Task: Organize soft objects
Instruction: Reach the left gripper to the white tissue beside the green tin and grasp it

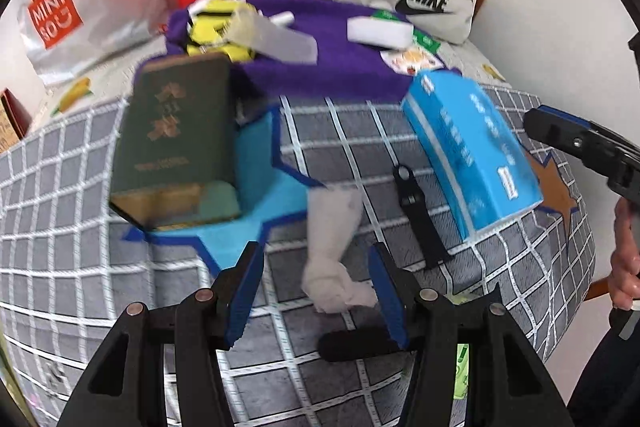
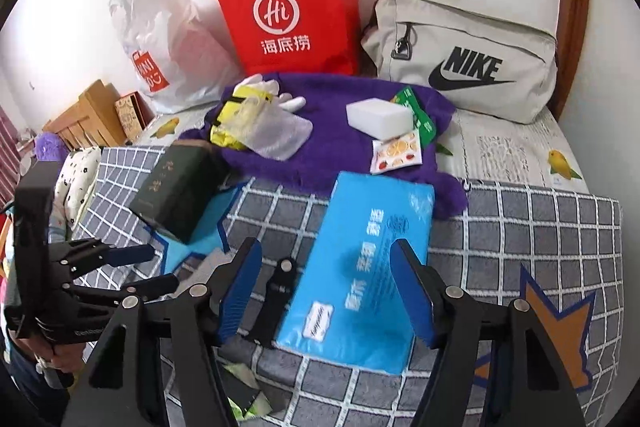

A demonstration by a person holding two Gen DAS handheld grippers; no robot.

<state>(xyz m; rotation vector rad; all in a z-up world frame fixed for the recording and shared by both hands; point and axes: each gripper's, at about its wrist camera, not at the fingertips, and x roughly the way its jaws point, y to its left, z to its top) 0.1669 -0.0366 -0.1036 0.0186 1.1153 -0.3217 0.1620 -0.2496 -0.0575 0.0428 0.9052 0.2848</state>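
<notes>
A crumpled white tissue wad [image 1: 334,247] lies on the grey checked bedspread, between the open fingers of my left gripper [image 1: 316,287], not gripped. A blue tissue pack [image 1: 472,151] lies to its right; in the right wrist view the tissue pack [image 2: 360,267] sits between the open fingers of my right gripper [image 2: 328,291]. Behind lies a purple fluffy cloth [image 2: 340,143] carrying a white sponge [image 2: 378,117], clear gloves [image 2: 276,129], a yellow item [image 2: 228,115] and small packets [image 2: 398,151]. My left gripper also shows in the right wrist view [image 2: 160,267], open.
A dark green box [image 1: 176,143] leans on a light blue star patch [image 1: 264,187]. A black clip [image 1: 418,215] lies between tissue wad and pack. A red paper bag [image 2: 288,11], a white Miniso bag [image 2: 168,39] and a grey Nike bag [image 2: 464,59] stand against the wall.
</notes>
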